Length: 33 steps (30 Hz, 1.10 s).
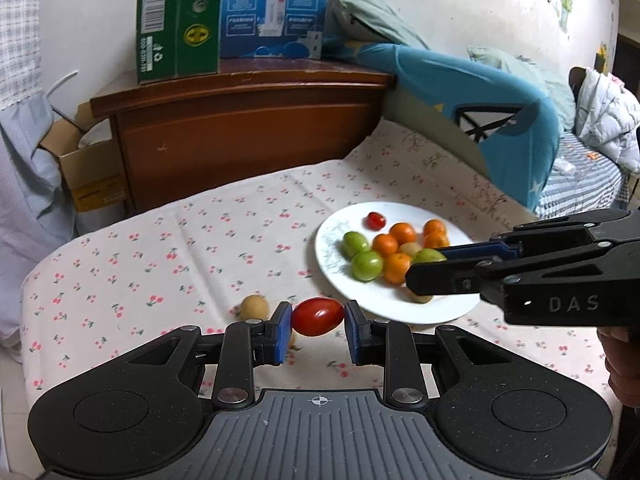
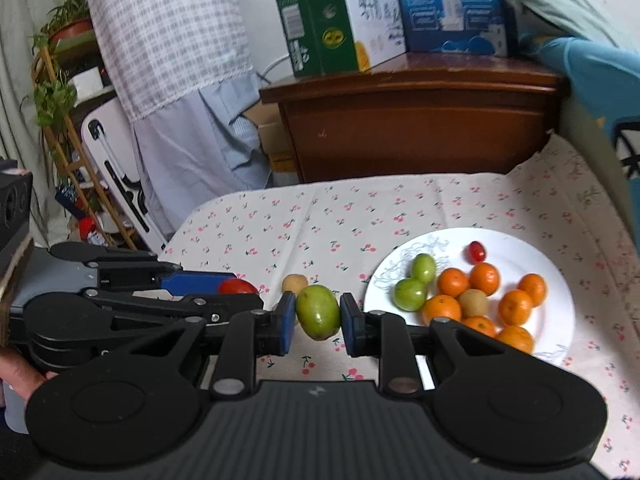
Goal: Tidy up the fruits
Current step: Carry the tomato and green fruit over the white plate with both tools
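My left gripper (image 1: pixel 318 318) is shut on a red cherry tomato (image 1: pixel 318 316), held above the cherry-print cloth. My right gripper (image 2: pixel 318 318) is shut on a green fruit (image 2: pixel 318 317); from the left wrist it reaches in from the right over the white plate (image 1: pixel 384 304). The plate (image 2: pixel 552 340) holds several oranges (image 2: pixel 484 278), two green fruits (image 2: pixel 410 294), a small red tomato (image 2: pixel 477 251) and a brown fruit (image 2: pixel 473 303). A tan round fruit (image 1: pixel 253 307) lies on the cloth left of the plate, also seen as the tan fruit (image 2: pixel 295 283) behind the right gripper.
A wooden cabinet (image 1: pixel 248 128) stands beyond the table with a green carton (image 1: pixel 178 20) and a blue box (image 1: pixel 276 8) on top. A blue cushion (image 1: pixel 480 108) leans at the right edge. The left gripper (image 2: pixel 248 292) enters the right wrist view from the left.
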Available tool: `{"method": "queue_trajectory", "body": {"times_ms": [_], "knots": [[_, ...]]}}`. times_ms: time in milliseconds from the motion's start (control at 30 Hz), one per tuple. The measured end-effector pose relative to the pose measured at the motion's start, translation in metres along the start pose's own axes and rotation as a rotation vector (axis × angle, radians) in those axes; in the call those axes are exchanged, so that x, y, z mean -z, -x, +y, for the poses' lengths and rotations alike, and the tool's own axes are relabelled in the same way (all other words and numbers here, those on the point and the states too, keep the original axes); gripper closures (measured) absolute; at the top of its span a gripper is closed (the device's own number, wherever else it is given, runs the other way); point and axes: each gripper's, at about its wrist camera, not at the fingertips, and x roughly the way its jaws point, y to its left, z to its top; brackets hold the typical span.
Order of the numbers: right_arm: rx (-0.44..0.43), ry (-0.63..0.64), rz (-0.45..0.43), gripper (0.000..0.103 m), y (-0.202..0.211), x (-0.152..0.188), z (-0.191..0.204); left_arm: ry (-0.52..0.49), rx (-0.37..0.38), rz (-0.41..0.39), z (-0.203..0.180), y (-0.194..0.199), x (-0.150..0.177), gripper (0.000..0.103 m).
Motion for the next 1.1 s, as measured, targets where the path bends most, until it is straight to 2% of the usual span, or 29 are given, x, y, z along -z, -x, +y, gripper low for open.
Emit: {"method": "queue_trajectory", "body": {"times_ms": [533,900,1100], "knots": [[0.124,-0.139,-0.096,0.079,0.046,0.000,-0.052,-0.006,0.053,-0.018,-0.027,-0.010,-0.014,0.077],[0.163,-0.263,-0.118,0.079,0.044,-0.005,-0.082,-0.002,0.079,-0.023,-0.031,-0.036,-0.039,0.077],[0.156,-0.325,-0.122,0.079,0.031,-0.013,-0.099,0.003,0.097,0.022,-0.033,-0.057,-0.041,0.077]]}}
